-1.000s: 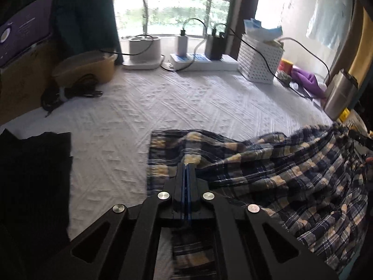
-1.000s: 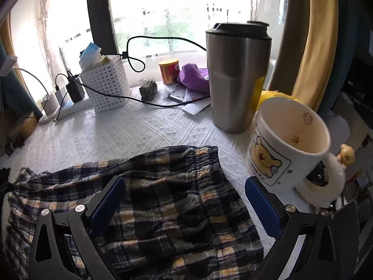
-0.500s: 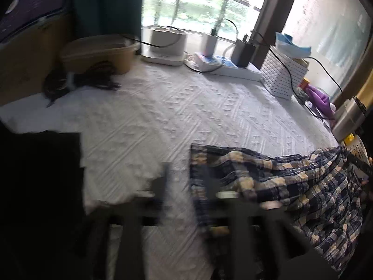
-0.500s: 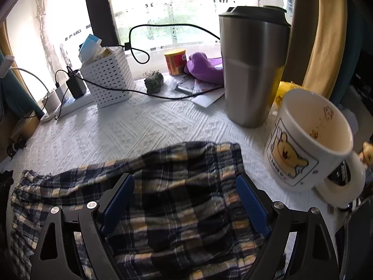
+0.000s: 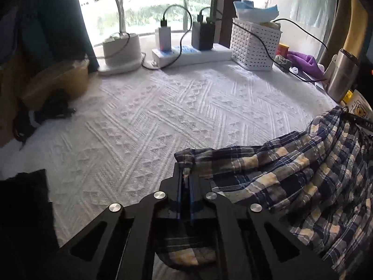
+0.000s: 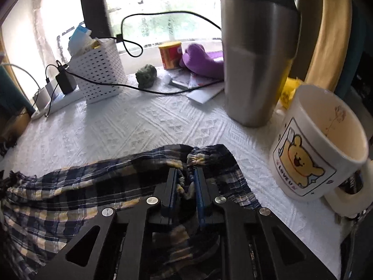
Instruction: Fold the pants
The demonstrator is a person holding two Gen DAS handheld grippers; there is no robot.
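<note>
**Both grippers pinched on the plaid pants at opposite ends**

The navy, cream and yellow plaid cotton pants lie crumpled across the near side of the white textured woven bedspread, stretched between the two tools. In the left wrist view the black left gripper has its jaws drawn almost together on a bunched corner of the fabric, a twist of cloth poking out past the tips at 12 o'clock, more hanging below the fingers. In the right wrist view the black right gripper has its blue-padded jaws narrowed to a slim gap, with a gathered fold at the pants' far edge clamped between them.

Open bedspread runs from the left gripper toward 12 and 10 o'clock, up to a white power strip with plugged chargers and a round white lamp base along the window edge. A white perforated plastic basket stands at 1 o'clock. A dark folded garment lies at 8 o'clock, just beside the left tool.

Room is tighter on the right side: a tall stainless steel tumbler with a black lid stands at 1 o'clock, and a white ceramic mug printed with a yellow bear sits at 3 o'clock, near the pants' edge but apart from it. A black cable trails across the cloth at 11 o'clock.
</note>
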